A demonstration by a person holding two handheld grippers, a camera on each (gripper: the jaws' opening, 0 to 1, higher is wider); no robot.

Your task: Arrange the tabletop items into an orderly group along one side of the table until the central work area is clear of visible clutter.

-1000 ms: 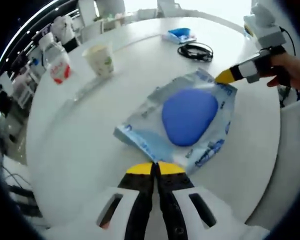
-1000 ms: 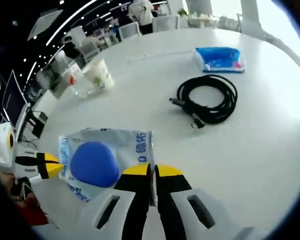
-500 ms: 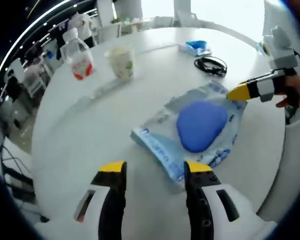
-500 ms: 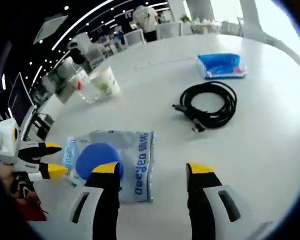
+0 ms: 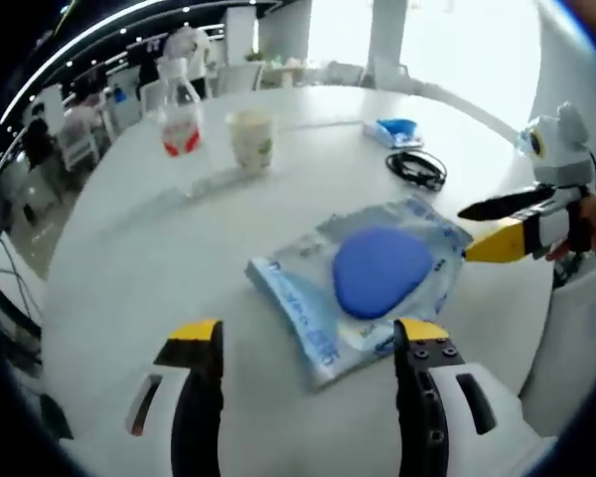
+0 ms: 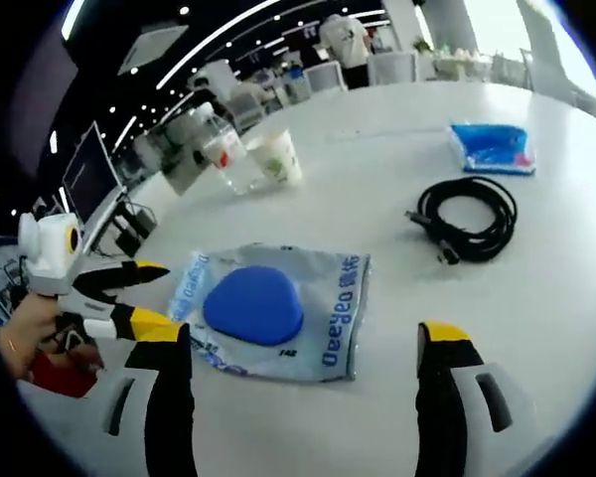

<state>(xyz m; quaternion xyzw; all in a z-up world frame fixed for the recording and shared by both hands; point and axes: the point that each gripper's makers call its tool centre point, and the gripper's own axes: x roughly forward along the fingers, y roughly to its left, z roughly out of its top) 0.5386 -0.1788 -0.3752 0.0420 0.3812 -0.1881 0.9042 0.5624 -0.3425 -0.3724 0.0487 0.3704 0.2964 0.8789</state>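
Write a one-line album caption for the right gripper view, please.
Open right gripper above a packaged blue pad, with black cable, paper cup and bottle beyond.

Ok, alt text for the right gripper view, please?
The right gripper, open, hovers over a clear packet with a blue pad on a white table. Beyond lie a black cable coil, blue pouch, paper cup and bottle.

A clear packet [image 5: 363, 283] with a blue pad inside is lying flat near the table's near edge — farther off, a coiled black cable [image 6: 464, 216], a blue pouch [image 6: 491, 146], a paper cup [image 5: 250, 139] and a bottle [image 5: 180, 117] are sitting apart.
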